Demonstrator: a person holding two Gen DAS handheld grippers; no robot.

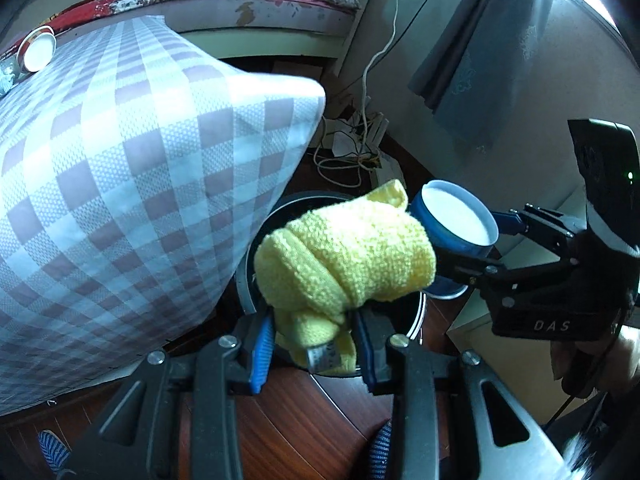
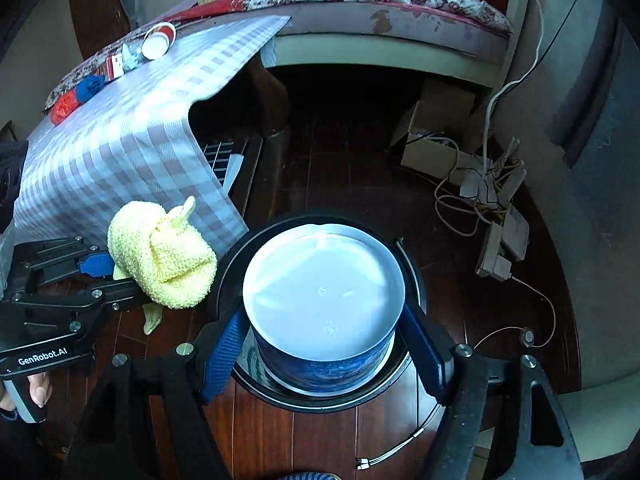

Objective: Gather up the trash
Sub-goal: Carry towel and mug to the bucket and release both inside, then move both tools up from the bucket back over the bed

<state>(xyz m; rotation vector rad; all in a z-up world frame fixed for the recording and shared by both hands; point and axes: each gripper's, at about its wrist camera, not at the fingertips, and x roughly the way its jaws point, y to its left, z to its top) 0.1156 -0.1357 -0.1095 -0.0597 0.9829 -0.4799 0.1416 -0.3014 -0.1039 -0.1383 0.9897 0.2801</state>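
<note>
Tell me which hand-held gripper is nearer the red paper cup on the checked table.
Left. The left hand-held gripper, shut on the yellow cloth, is beside the table's edge. The right hand-held gripper, holding the blue cup over the bin, is farther from the red cup.

The cloth (image 1: 344,256) at frame centre is pale yellow with a looped terry texture; the paper bowl (image 2: 324,304) is dark blue outside and white inside. The tablecloth (image 1: 132,184) at left carries a grey-and-white check, the floor (image 2: 360,176) is dark red-brown wood, and the tong pads (image 2: 224,356) are blue on black frames.
</note>
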